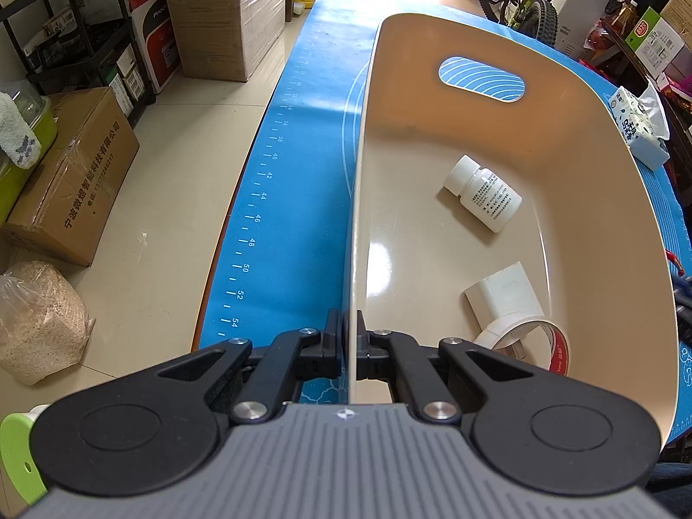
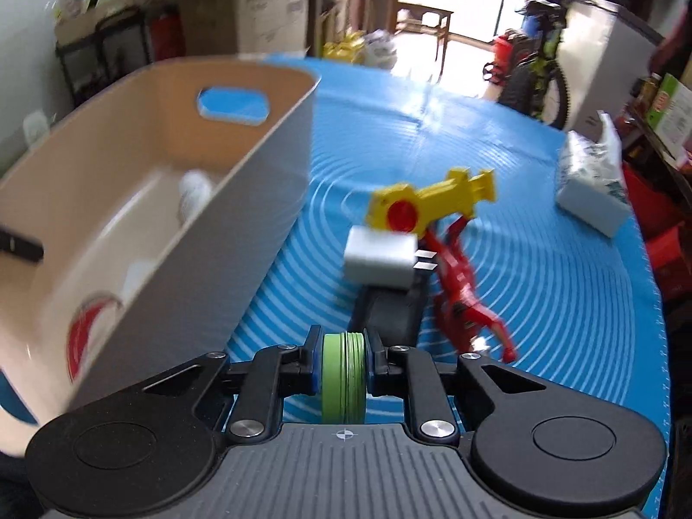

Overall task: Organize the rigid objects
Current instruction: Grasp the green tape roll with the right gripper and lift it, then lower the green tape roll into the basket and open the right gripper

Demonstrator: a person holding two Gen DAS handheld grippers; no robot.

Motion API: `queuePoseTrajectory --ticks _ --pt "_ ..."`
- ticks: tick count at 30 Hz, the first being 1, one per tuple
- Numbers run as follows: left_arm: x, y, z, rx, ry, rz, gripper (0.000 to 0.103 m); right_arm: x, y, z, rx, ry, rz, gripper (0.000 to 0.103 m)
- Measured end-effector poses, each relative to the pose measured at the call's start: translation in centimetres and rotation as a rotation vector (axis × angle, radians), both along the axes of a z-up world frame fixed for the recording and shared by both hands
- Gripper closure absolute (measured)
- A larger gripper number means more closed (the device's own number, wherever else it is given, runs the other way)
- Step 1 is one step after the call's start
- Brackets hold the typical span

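Observation:
A beige plastic bin (image 1: 605,233) stands on the blue mat (image 1: 302,164). My left gripper (image 1: 354,337) is shut on the bin's near left wall, its jaws pinching the thin rim. In the bin lie a white pill bottle (image 1: 482,192), a white plastic fitting (image 1: 504,296) and a tape roll (image 1: 525,339). In the right wrist view my right gripper (image 2: 344,365) is shut on a green disc-shaped roll (image 2: 344,378), held just right of the bin (image 2: 242,199). Ahead on the mat lie a white charger block (image 2: 378,261), a yellow toy (image 2: 428,205), a red toy (image 2: 458,294) and a black object (image 2: 387,311).
A tissue pack (image 2: 590,192) (image 1: 640,129) lies at the mat's right side. Cardboard boxes (image 1: 73,177), shelving and a bag of filler (image 1: 36,320) crowd the floor left of the table. A bicycle (image 2: 540,69) stands at the back. The right wrist view is blurred.

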State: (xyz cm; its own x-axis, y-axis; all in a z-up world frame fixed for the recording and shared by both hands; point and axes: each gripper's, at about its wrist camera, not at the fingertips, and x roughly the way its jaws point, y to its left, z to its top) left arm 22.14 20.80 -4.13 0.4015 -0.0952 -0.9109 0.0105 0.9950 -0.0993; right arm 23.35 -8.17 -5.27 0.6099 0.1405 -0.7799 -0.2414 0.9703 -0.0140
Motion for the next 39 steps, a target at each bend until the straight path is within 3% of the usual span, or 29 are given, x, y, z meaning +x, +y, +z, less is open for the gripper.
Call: queuePoseTrajectory --ticks 15,21,30,39 --pt "0.0 0.0 0.0 0.001 0.000 0.000 0.098 -1.5 1.4 6.6 0.024 -0.265 -0.049 0.074" --pt "0.0 0.0 0.0 0.001 0.000 -0.001 0.098 -0.8 3.9 8.1 0.072 -0.318 -0.005 0.074" --pt "0.0 0.1 0.1 0.004 0.000 -0.002 0.099 0.8 8.9 6.8 0.111 -0.261 0.104 0.074" --pt "0.0 0.1 0.1 0.005 0.000 -0.001 0.099 1.3 12.5 3.0 0.040 -0.084 0.202 0.074"
